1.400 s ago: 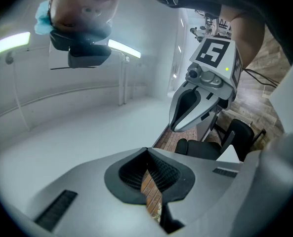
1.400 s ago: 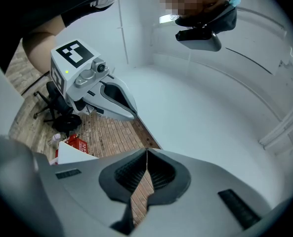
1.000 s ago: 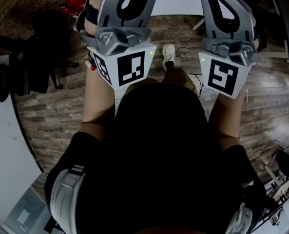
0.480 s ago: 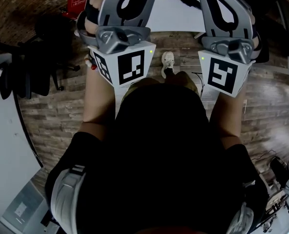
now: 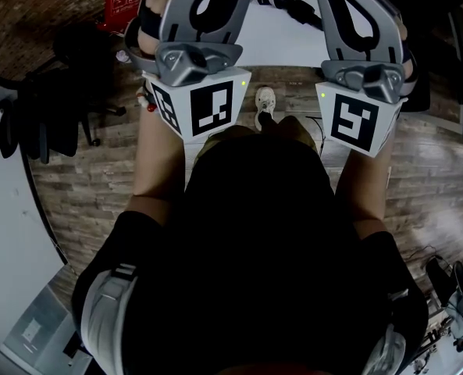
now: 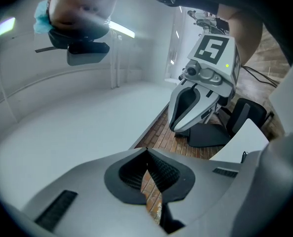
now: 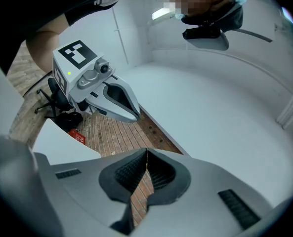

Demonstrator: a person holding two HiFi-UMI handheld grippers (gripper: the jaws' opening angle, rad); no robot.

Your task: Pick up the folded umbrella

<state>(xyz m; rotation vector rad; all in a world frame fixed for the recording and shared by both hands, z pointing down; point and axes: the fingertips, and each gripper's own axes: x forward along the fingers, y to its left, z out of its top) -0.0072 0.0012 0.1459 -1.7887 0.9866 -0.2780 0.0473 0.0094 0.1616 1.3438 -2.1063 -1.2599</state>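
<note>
Presently left gripper and right gripper hold nothing, fingers pressed together; they should part before reaching the bench.

Looks like an office-type lab: white table on wood-plank floor, black swivel chairs left of table, red crate off its left corner, cable clutter well right of it.

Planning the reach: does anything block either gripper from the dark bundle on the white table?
Nothing visible does. The dark bundle, probably the folded umbrella, lies on the bare white table ahead, between the left gripper and right gripper, both shut and empty.
</note>
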